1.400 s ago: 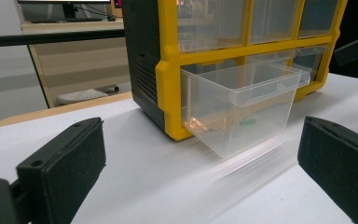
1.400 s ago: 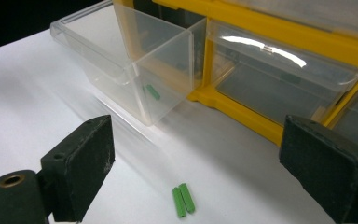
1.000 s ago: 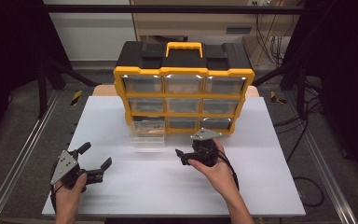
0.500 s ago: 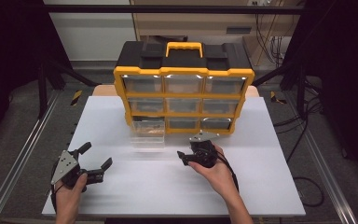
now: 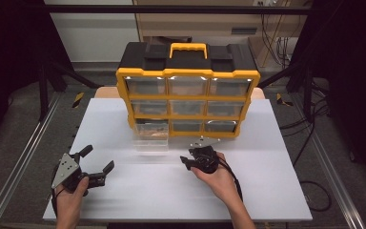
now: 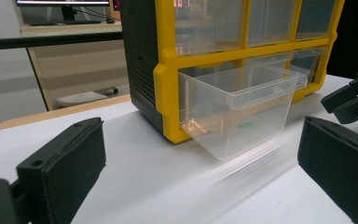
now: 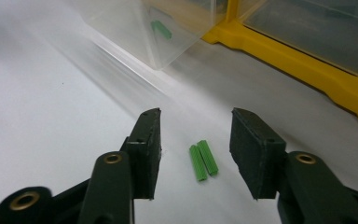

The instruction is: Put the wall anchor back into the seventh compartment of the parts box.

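Note:
Two small green plastic plugs (image 7: pixel 203 160) lie side by side on the white table. My right gripper (image 7: pixel 196 116) stands over them with a black jaw on each side. Its jaws have just been closing, but the pads stand clear of the plugs. In the high view the right gripper (image 5: pixel 193 155) sits just in front of the yellow and black drawer cabinet (image 5: pixel 188 90). The cabinet's bottom-left clear drawer (image 5: pixel 151 136) is pulled out, and another green plug (image 7: pixel 161 29) lies inside it. My left gripper (image 5: pixel 97 159) rests open at the front left, facing the drawer (image 6: pixel 242 107).
The white table top (image 5: pixel 276 191) reaches to the front and right edges. Metal rails run along both sides of the table, and cables lie on the floor to the right. The cabinet's other drawers are pushed in.
The right gripper's jaws have narrowed around the spot in front of the cabinet, with the hand barely moving. The left gripper and the drawer stay as they were.

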The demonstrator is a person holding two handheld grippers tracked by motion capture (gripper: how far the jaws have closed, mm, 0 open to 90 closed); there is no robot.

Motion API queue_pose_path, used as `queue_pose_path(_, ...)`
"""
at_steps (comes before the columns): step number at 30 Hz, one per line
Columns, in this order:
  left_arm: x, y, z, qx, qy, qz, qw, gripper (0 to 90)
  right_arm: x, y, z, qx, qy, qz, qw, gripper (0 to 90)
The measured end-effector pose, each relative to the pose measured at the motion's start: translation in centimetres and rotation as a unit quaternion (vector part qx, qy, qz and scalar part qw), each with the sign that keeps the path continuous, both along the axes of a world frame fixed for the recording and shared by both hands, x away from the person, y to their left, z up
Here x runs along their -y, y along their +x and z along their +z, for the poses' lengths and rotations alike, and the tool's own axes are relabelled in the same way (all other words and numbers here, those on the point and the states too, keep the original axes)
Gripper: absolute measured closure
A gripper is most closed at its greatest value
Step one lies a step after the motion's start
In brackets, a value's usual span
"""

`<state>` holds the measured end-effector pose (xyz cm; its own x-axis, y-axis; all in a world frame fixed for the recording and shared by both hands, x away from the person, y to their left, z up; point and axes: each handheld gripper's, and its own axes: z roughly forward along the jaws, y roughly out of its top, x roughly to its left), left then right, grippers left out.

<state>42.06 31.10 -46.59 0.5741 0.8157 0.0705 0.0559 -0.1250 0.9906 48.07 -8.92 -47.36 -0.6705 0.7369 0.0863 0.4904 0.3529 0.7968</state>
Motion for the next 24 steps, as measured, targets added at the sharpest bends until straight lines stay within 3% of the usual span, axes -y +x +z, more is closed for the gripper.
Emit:
queue_pose_path(14, 0.0, 0.0, 0.0, -0.001, 0.003, 0.0, 1.0, 0.7, 0.0, 0.1, -0.1, -0.003, -0.006, -0.001, 1.0, 66.8)
queue_pose_path(24, 0.1, 0.0, -0.1, -0.002, 0.005, 0.0, 1.0, 0.8, -0.2, 0.7, -1.1, -0.009, -0.044, -0.002, 0.999, 73.9)
